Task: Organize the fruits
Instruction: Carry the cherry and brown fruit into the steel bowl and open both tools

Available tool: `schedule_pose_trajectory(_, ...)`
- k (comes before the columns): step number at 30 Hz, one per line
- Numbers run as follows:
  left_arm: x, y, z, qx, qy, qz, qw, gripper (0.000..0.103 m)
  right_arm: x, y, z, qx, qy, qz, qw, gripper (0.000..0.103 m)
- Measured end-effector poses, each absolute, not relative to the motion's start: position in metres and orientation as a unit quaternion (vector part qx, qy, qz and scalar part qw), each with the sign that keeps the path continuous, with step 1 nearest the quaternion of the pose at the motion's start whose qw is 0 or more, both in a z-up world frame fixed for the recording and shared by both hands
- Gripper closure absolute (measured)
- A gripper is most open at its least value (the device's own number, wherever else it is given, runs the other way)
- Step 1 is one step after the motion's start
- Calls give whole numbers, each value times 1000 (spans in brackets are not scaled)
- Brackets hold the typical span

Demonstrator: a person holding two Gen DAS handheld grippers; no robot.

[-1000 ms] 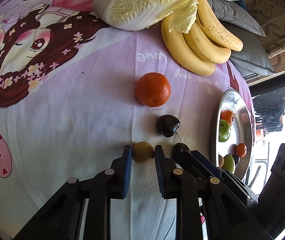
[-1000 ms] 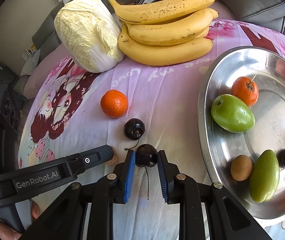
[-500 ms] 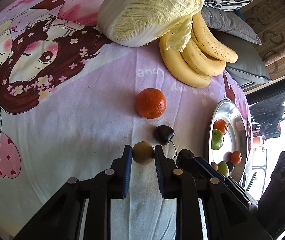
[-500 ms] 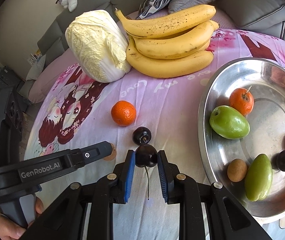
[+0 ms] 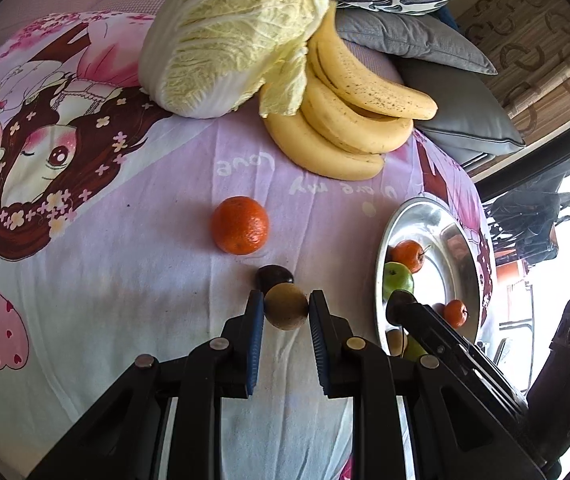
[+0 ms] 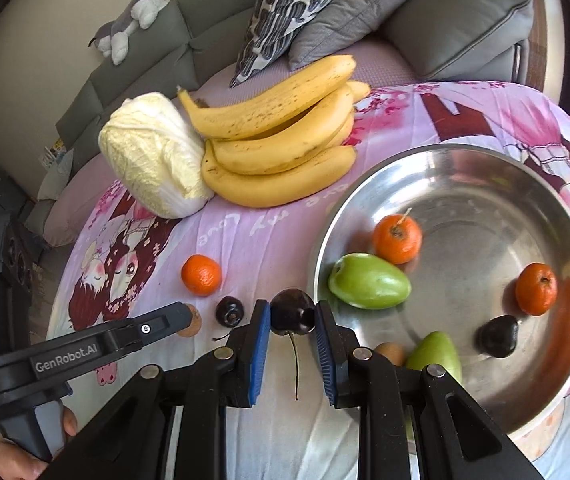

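Two grippers each pinch one small fruit; the left gripper (image 5: 286, 310) is closed on a brown kiwi-like fruit (image 5: 286, 306), pads pressed to both its sides, and the right gripper (image 6: 293, 317) is closed on a dark cherry (image 6: 292, 316) whose stem hangs down between the fingers. Just beyond the left gripper's tips a second dark cherry (image 5: 275, 275) lies on the pink printed cloth (image 5: 125, 280), a tangerine (image 5: 239, 225) farther ahead; bananas (image 5: 345, 120) and a napa cabbage (image 5: 233, 36) sit well beyond. Ahead and right of the right gripper stands the steel bowl (image 6: 485, 184), holding two green fruits (image 6: 369, 281), two small oranges (image 6: 397, 239) and a dark fruit (image 6: 498, 336); its near rim lies just beside the right finger.
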State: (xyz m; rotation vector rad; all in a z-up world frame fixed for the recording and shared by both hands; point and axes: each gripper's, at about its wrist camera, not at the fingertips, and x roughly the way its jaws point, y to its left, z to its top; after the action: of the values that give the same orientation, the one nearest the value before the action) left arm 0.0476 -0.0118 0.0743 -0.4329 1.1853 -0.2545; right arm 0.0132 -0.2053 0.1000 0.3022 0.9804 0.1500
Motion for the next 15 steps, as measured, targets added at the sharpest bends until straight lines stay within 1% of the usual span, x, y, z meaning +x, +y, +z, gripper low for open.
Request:
schedule_pose_trajectory(7,46,-60,88,-166,544,-162,806,79,13,-268,99,197,455,12,868,78)
schedule_pose_trajectory(15,51,-116,84,-126,554,-202,798,79,7,-312,95,228,448,-39,863,78)
